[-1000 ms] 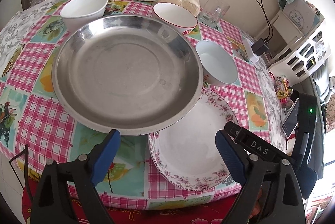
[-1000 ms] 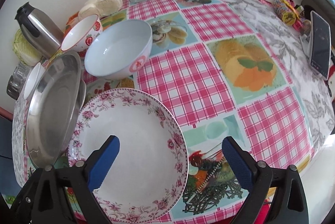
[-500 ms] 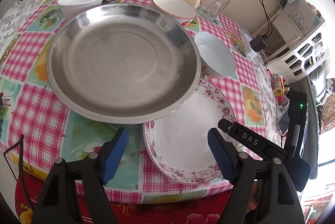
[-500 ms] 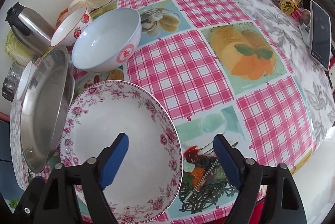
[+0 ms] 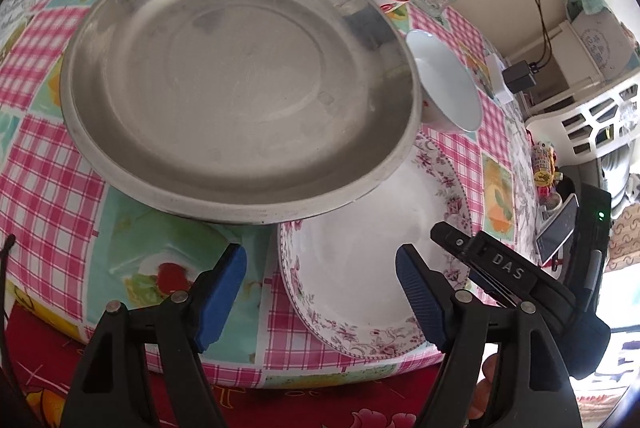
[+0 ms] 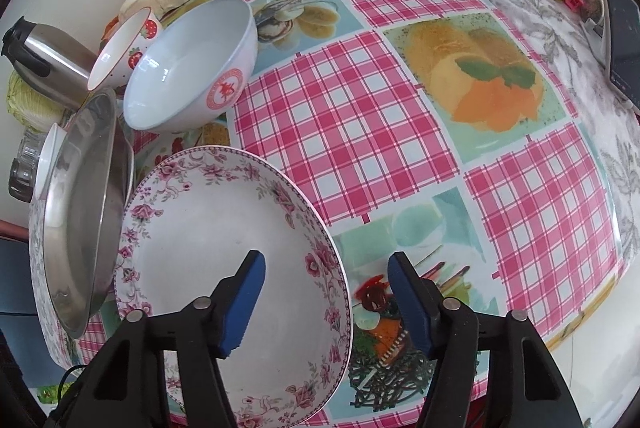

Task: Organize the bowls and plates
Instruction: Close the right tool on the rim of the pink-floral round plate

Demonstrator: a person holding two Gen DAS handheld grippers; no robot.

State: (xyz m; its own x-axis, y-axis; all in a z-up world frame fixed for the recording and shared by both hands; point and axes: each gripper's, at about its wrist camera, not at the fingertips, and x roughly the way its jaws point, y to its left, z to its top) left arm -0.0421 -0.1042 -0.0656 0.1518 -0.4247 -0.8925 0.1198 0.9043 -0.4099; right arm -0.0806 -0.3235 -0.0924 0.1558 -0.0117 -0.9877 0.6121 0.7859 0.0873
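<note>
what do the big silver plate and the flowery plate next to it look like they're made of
The big silver plate looks like stainless steel: grey metallic sheen, blurry reflections, faint scuffs, a thin rolled rim. The flowery plate looks like glazed ceramic, possibly porcelain or melamine: glossy white surface with a printed pink floral border.

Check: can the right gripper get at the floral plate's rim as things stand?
Probably yes. The right gripper, jaws just closing, straddles the near rim of the floral plate, pads not yet touching. The steel plate overlaps only the far left edge.
</note>
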